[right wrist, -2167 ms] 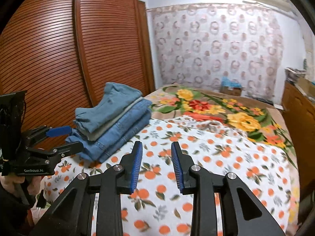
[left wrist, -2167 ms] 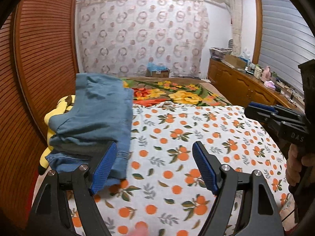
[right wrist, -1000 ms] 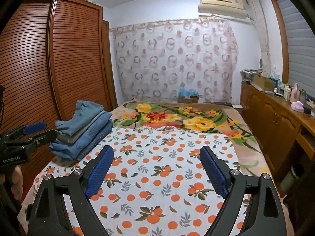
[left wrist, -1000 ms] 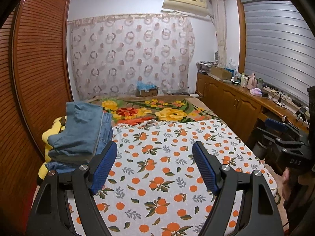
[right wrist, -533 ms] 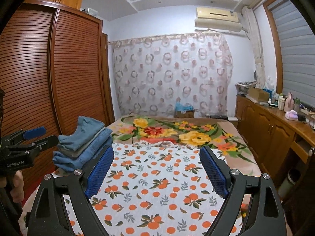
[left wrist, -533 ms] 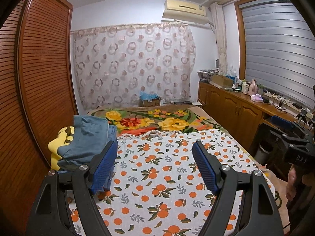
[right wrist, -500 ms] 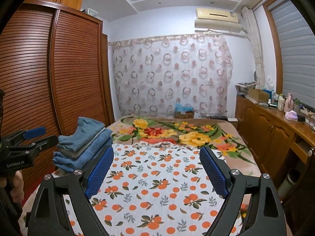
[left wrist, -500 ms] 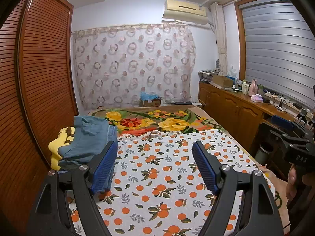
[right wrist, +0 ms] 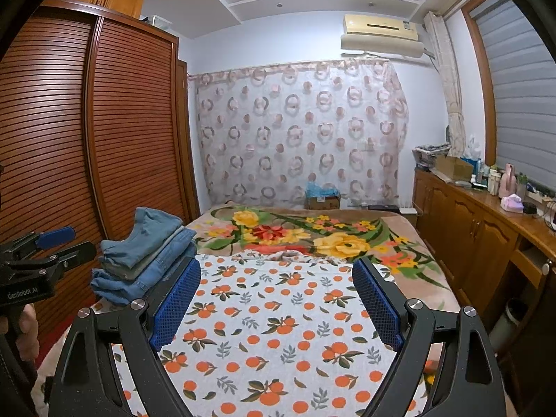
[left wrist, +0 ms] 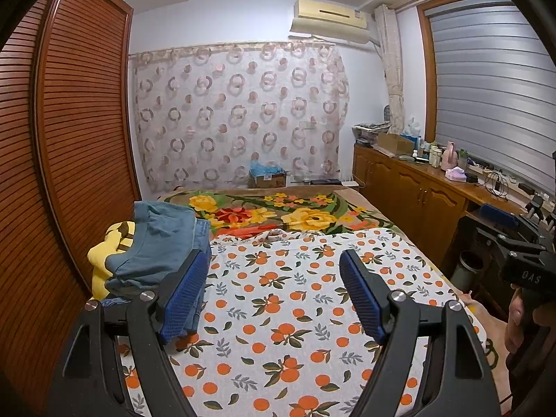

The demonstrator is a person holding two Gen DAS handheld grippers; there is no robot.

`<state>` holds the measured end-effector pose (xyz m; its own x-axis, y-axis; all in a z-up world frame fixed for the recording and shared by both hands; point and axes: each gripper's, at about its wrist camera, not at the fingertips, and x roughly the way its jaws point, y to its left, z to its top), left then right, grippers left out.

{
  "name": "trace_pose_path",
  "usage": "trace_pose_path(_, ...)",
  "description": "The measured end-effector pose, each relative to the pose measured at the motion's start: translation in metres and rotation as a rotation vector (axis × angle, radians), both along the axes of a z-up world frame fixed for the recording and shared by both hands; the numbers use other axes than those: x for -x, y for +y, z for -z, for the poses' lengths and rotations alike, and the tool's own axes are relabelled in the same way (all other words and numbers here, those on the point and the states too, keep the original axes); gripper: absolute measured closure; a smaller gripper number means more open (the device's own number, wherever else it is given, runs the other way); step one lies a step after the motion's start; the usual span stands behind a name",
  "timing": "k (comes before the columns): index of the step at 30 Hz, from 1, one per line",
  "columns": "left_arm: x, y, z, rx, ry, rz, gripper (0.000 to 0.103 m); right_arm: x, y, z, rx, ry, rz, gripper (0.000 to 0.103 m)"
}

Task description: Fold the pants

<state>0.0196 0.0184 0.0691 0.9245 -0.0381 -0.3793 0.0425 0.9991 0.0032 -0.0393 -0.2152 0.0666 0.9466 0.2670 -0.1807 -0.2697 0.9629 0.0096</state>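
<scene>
Nearby, folded pants (right wrist: 146, 253) stack on orange-print sheet (right wrist: 278, 330) beside wardrobe (right wrist: 87, 156).

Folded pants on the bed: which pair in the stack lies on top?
The lighter, teal-blue pair tops the stack; darker denim jeans lie beneath it.

Folded pants (right wrist: 146, 257) stacked at bedsheet's (right wrist: 278, 330) left edge.

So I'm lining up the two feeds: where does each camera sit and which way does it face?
Left wrist: on the left gripper, open, facing down the bed toward the curtain; right gripper at right edge.
Right wrist: on the right gripper, open, same heading; left gripper at left edge.
Both share the folded pants stack.
</scene>
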Motion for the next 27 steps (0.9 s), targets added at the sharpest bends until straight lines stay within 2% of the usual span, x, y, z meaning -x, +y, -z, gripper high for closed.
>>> trace_pose_path(27, -0.0001, 0.0056, 0.0011, 0.004, 0.006, -0.004, 0.024, -0.0014, -0.0027, 0.002, 0.0, 0.007, -0.011, 0.013)
